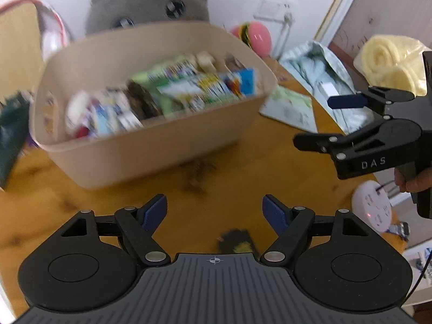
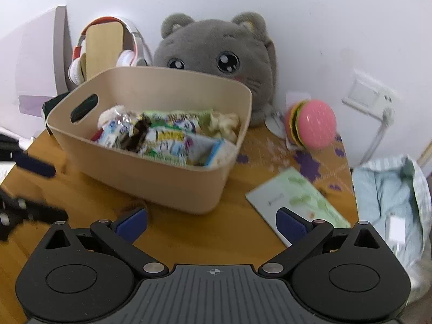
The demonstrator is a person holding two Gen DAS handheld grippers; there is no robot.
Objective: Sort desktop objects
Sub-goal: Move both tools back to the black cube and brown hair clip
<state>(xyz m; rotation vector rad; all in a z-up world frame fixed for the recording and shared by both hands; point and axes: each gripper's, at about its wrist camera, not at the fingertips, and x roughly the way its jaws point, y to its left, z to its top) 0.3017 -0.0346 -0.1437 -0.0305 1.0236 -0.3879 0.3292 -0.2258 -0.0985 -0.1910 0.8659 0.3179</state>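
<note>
A beige bin (image 1: 167,145) (image 2: 151,181) with a handle slot stands on the wooden table (image 1: 270,167), filled with several snack packets (image 1: 172,91) (image 2: 167,137). My left gripper (image 1: 214,210) is open just in front of the bin, with nothing between its blue pads. A small dark packet (image 1: 237,243) lies on the table beneath it. My right gripper (image 2: 212,224) is open and empty too, near the bin's front right corner. It also shows from the side as the right gripper (image 1: 316,121), with a hand on its grip. The left gripper (image 2: 40,189) appears blurred at the left edge.
A grey plush cat (image 2: 216,62) and headphones (image 2: 129,54) stand behind the bin. A pink burger toy (image 2: 310,127), a green-white booklet (image 2: 294,199) and a pale blue bag (image 2: 391,202) lie to the right. A yellow rolled towel (image 1: 388,62) and a round white power strip (image 1: 375,205) sit at the far right.
</note>
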